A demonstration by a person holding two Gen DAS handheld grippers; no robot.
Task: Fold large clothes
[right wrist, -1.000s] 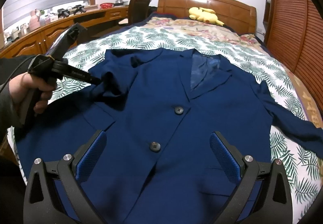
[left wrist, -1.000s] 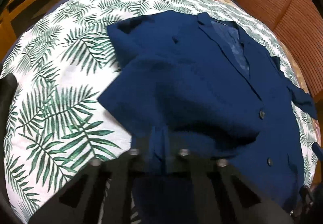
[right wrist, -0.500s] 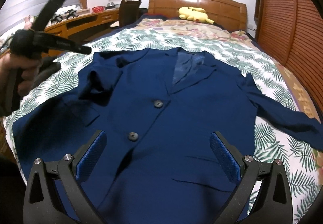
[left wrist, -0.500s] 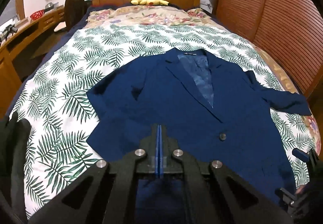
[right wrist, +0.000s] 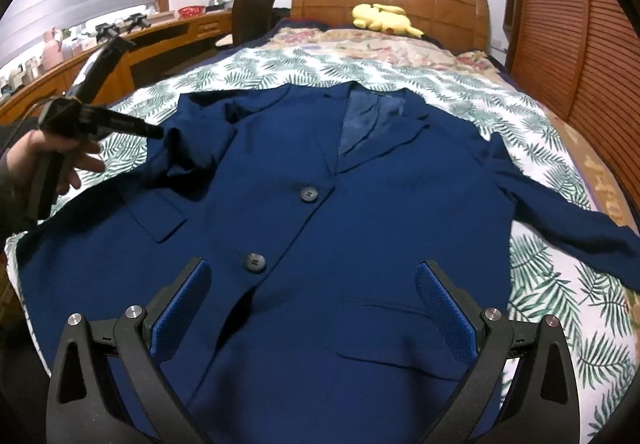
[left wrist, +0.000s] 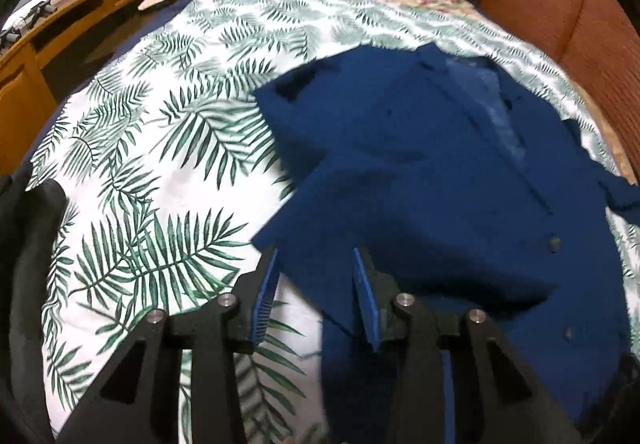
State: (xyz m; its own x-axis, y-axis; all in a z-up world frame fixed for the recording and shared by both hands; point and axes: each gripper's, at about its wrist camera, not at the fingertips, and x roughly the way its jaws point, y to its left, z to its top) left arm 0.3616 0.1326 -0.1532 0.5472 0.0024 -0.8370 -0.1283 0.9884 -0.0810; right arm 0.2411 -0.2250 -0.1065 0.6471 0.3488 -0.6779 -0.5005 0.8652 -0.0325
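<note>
A navy blazer [right wrist: 320, 212] was seen laid front-up across a bed covered by a palm-leaf bedspread [left wrist: 168, 172], its collar toward the wooden headboard [right wrist: 392, 4] and its hem toward the cameras. Two dark buttons [right wrist: 308, 194] were visible down the front, and flap pockets were shown on both lower panels. One sleeve [right wrist: 560, 220] was stretched out flat over the bedspread to the right side of the right wrist view, while the other sleeve [right wrist: 188, 160] was bunched and folded in over the chest on the opposite side. The right gripper [right wrist: 316, 308] was held above the lower front of the blazer, its blue-padded jaws spread wide apart with nothing between them. The left gripper [left wrist: 314, 284] was seen in its own view with its jaws parted, a gap being left between the blue pads; an edge of blue cloth appeared between them, but whether the cloth was touched could not be told because of blur. In the right wrist view the left gripper [right wrist: 154, 131] was shown held by the person's left hand [right wrist: 56, 164], its tip just beside the bunched sleeve, contact not being discernible. A yellow plush toy [right wrist: 384, 18] was seen lying by the headboard, on a floral cover [right wrist: 380, 44]. A wooden desk [right wrist: 160, 40] with small items and a dark chair [right wrist: 252, 14] were seen along the left of the bed, and slatted wooden panels [right wrist: 580, 24] to the right.
</note>
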